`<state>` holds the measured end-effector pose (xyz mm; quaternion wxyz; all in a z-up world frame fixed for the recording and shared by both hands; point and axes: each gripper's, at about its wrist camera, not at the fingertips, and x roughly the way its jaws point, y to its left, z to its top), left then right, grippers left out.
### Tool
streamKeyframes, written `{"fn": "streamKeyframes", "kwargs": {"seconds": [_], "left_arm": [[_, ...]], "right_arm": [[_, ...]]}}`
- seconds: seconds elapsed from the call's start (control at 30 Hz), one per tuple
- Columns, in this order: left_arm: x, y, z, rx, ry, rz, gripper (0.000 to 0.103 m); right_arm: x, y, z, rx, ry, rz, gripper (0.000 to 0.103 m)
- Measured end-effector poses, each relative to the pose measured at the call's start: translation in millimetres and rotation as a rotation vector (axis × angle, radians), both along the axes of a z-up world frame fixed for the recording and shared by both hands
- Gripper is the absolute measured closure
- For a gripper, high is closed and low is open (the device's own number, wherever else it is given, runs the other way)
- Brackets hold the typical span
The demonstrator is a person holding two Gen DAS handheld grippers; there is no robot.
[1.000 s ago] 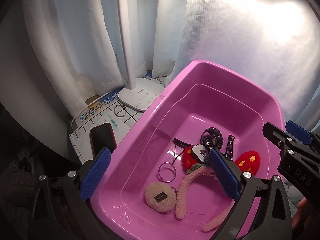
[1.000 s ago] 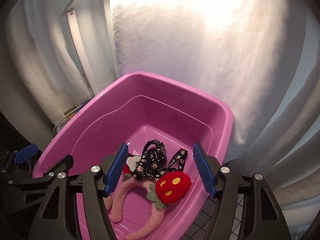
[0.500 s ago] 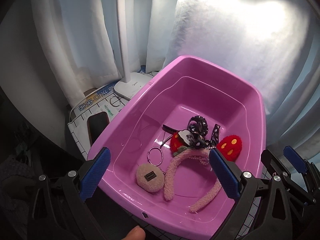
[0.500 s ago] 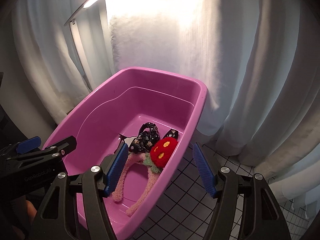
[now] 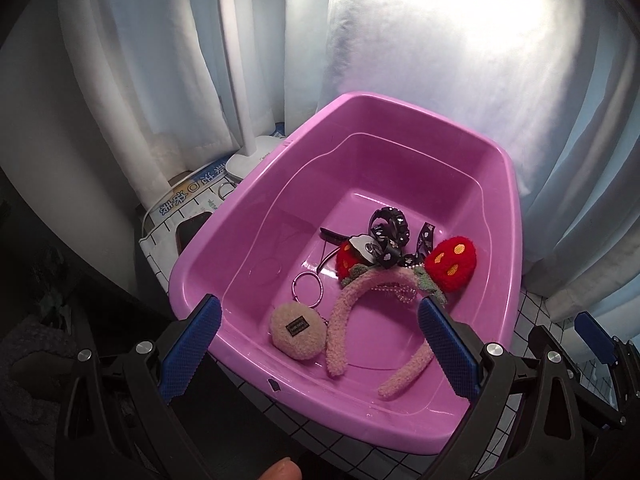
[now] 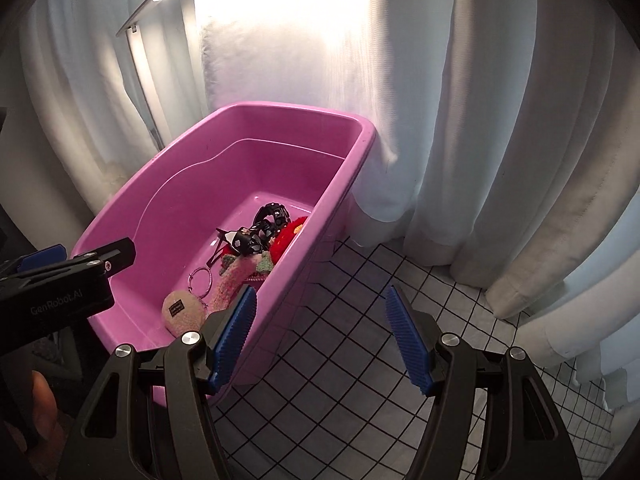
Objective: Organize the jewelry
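Jewelry and hair pieces lie heaped in the near half of a pink tub: a fuzzy pink headband with two red strawberry ears, a black dotted ribbon bow tangled over it, a silver ring and a round beige plush charm just beside the ring. All of them rest on the tub floor; the far half of the tub is bare. The tub stands on a surface covered with a white grid-pattern cloth, against pale curtains. To the tub's left a white desk lamp stands on the cloth, with a dark phone near it.

The left gripper hangs over the tub's near rim, its blue fingers wide apart and holding nothing. The right gripper sits off the tub's right side, one finger over the tub's outer wall and the other over bare cloth, also apart and empty.

Judging from this, no piece is in hand, so the sorting stands between picks. The next move likely calls for one gripper to drop into the tub and close on a single item; the charm or ring looks easiest, since the bow and headband are entangled and may lift together.
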<state>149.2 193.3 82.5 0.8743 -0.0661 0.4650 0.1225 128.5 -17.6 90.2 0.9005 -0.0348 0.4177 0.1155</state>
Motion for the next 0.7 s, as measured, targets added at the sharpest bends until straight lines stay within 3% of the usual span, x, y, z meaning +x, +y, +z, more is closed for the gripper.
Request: {"fn": "streamKeyframes", "kwargs": {"seconds": [0.7], "left_arm": [[-4.7,-11.0,-5.4,0.028,0.002,0.011,0.006]], "right_arm": [[2.3,-3.9,-3.9,-0.007,0.030,-0.042,0.039]]}}
